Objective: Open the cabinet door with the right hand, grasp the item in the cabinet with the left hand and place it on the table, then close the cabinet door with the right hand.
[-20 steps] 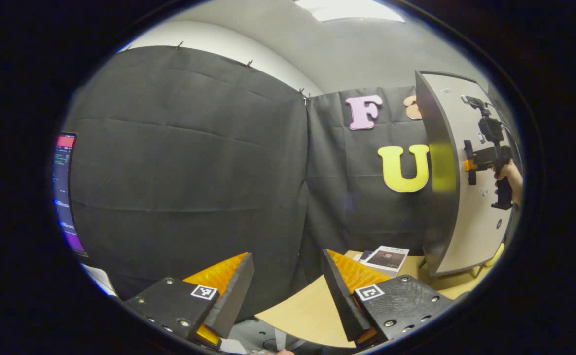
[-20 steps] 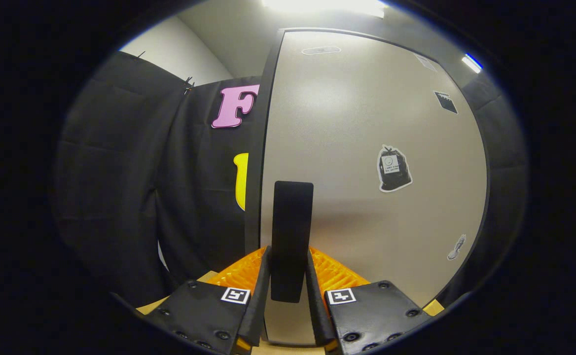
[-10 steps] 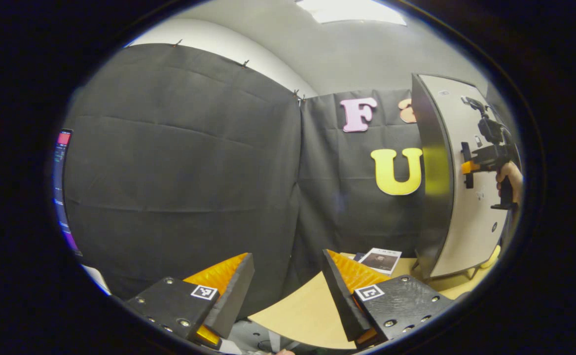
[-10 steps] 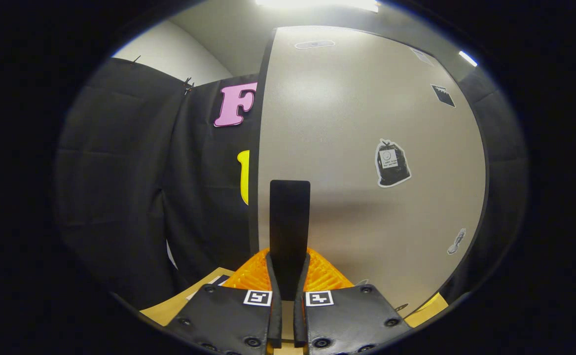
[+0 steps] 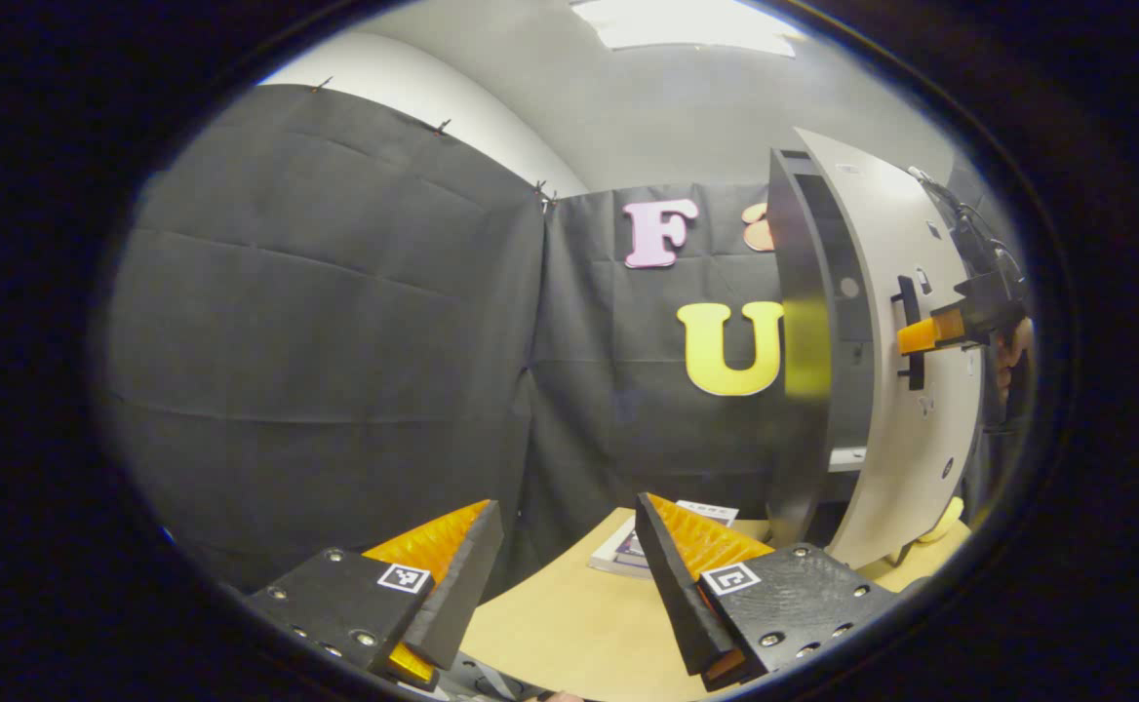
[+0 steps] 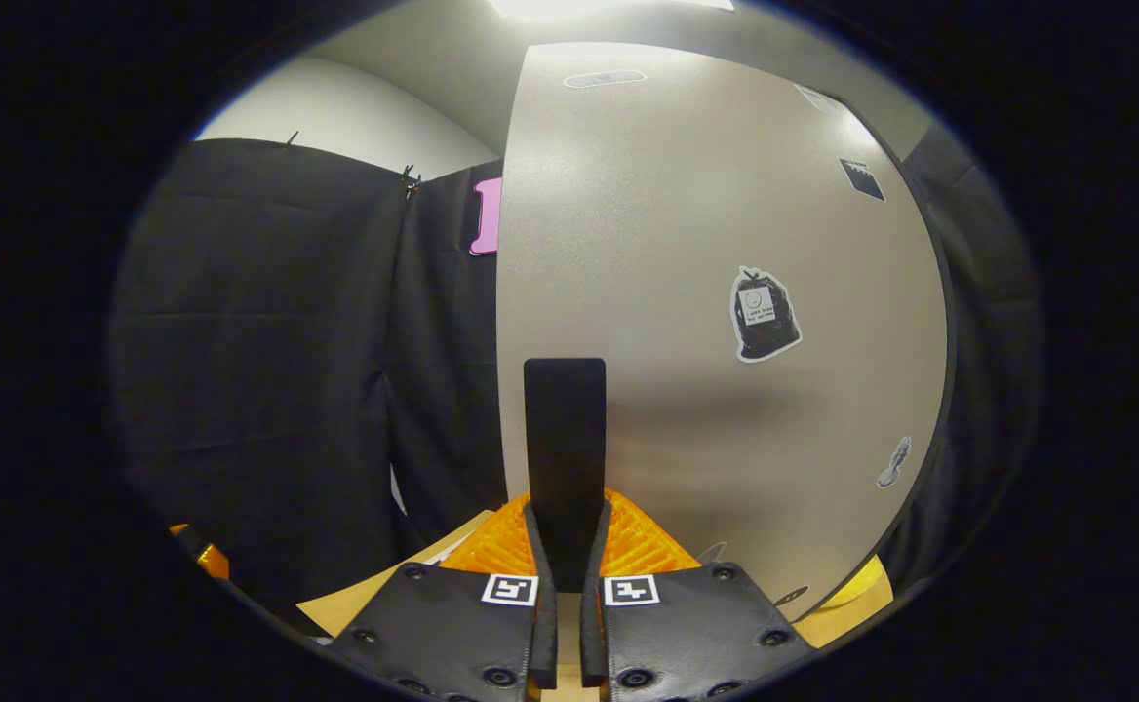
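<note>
The cabinet stands at the right end of the table, and its pale door is swung partly open. My right gripper is shut on the door's black vertical handle, with a hand behind it. In the right gripper view the handle stands upright, pinched between both fingers of my right gripper, and the door rises behind it. Through the gap I see a dark interior and a shelf edge; what lies inside is hidden. My left gripper hangs open and empty over the table's near edge.
The tan table holds a book near the cabinet's foot. Something yellow sits low behind the door's bottom corner. Black cloth walls close the back and left. Stickers dot the door's front.
My right gripper closed on the handle and pulled; the door has swung from shut to partly open. The left gripper view has shifted, so the table and cabinet sit more central.
</note>
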Available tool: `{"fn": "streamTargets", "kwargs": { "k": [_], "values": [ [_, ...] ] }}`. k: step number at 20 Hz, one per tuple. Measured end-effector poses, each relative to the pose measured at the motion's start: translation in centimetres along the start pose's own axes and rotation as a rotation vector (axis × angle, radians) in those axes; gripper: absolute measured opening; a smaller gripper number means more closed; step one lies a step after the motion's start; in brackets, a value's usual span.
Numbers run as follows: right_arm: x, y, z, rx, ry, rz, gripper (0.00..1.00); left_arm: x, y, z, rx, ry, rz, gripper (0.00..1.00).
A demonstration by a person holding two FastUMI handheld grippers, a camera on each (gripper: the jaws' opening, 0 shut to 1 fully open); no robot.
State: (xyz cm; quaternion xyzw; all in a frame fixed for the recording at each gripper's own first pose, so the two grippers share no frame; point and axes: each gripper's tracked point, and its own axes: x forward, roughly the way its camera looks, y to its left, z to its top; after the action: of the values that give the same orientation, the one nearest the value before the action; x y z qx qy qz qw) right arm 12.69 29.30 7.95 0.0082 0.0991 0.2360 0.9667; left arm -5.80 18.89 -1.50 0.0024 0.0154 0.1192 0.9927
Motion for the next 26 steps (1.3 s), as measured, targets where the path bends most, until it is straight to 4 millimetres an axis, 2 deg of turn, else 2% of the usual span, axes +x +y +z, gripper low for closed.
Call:
{"fn": "streamTargets", "kwargs": {
  "k": [1, 6, 9, 18, 20, 24, 26],
  "values": [
    [-0.3, 0.0, -0.1, 0.001, 0.000, 0.017, 0.10, -0.2, -1.2, 0.3, 0.004, -0.006, -0.019, 0.83],
    [-3.0, 0.2, 0.2, 0.019, 0.005, 0.105, 0.11, -0.7, -7.1, 1.1, 0.023, -0.016, -0.104, 0.85],
    [-2.9, -0.3, -0.1, 0.013, 0.014, 0.155, 0.11, -1.1, -10.1, 1.5, 0.004, -0.019, -0.136, 0.85],
    [-3.7, -2.3, -0.5, 0.048, 0.005, 0.267, 0.10, -2.5, -16.6, 2.2, 0.031, -0.034, -0.209, 0.83],
    [-4.5, -2.8, -0.6, 0.054, 0.010, 0.278, 0.11, -2.8, -18.0, 2.4, 0.033, -0.038, -0.227, 0.83],
    [-7.8, -4.6, -0.7, 0.077, 0.003, 0.285, 0.11, -3.3, -21.2, 2.4, 0.033, -0.044, -0.274, 0.85],
    [-8.7, -5.8, -0.7, 0.092, 0.004, 0.283, 0.10, -3.6, -23.2, 2.3, 0.029, -0.042, -0.303, 0.83]
  ]
}}
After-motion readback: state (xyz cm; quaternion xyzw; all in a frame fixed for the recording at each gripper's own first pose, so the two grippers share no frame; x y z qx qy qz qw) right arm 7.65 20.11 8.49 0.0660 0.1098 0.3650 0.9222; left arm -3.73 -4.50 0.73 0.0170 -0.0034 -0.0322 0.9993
